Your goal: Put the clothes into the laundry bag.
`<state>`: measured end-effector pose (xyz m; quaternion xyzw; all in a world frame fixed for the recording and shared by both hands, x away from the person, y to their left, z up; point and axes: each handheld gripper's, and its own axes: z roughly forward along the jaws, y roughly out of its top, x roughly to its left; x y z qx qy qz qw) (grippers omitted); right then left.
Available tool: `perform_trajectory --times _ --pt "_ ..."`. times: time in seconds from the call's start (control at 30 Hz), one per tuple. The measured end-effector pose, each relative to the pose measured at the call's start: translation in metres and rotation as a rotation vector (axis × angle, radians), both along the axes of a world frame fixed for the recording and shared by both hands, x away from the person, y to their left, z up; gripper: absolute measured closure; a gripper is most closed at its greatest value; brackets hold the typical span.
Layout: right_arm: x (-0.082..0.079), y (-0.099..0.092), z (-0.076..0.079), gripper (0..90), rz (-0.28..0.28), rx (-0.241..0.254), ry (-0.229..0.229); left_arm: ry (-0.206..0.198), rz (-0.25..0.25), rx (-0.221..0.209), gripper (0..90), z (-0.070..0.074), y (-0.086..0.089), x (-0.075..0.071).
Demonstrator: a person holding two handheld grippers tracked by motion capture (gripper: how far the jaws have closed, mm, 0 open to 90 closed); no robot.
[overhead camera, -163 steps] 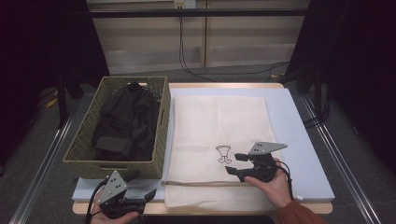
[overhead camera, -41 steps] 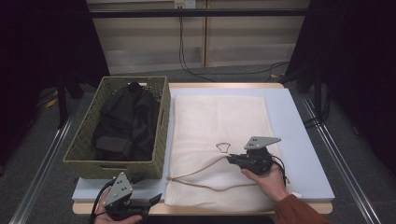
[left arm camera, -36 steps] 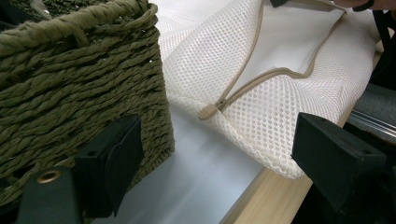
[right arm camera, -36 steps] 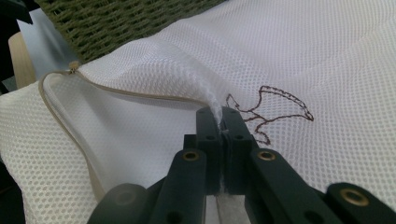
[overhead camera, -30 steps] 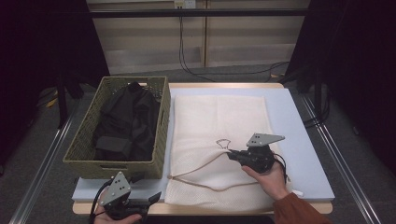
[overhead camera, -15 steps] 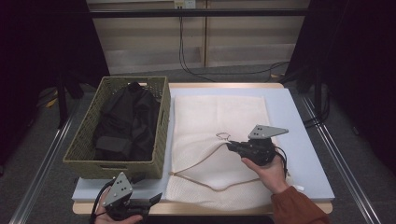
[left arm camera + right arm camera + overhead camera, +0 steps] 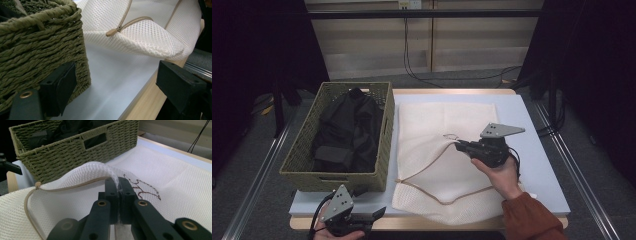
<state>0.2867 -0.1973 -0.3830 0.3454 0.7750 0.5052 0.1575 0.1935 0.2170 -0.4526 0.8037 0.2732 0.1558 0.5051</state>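
A white mesh laundry bag [image 7: 447,125] lies flat on the table, and its tan zipper edge [image 7: 432,160] gapes open toward the near side. My right gripper [image 7: 460,146] is shut on the bag's upper layer and holds it lifted off the lower one. In the right gripper view the jaws [image 7: 118,185] pinch a fold of mesh [image 7: 100,170] beside a dark brown printed mark [image 7: 143,187]. My left gripper [image 7: 379,212] rests open at the table's near left edge, with nothing between its fingers. In the left gripper view the zipper pull [image 7: 111,32] hangs ahead of the gripper [image 7: 117,86].
A green woven basket [image 7: 384,130] holding dark clothes [image 7: 347,132] stands left of the bag, its corner [image 7: 37,50] close to my left gripper. A pale blue mat [image 7: 537,160] covers the wooden table. Metal rails [image 7: 582,170] run along both sides.
My right gripper has risen and drawn away from the near edge with the upper layer, so the bag's mouth gapes wider. The left gripper has stayed in place.
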Motion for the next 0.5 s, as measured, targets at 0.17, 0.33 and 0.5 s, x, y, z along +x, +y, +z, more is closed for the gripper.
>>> perform_trajectory --times 0.17,0.33,0.5 --pt "0.0031 -0.0028 0.0071 87.9 -0.006 0.037 -0.016 -0.003 -0.009 -0.008 16.0 0.0003 -0.0002 -0.0009" --pt "0.0027 -0.0027 0.0031 87.8 0.000 0.039 -0.003 -0.013 -0.026 -0.012 18.8 0.0020 0.0004 -0.0027" --pt "0.0022 -0.0032 -0.0018 87.9 0.004 0.029 0.016 -0.024 -0.009 -0.038 22.6 0.0073 0.0002 -0.0065"
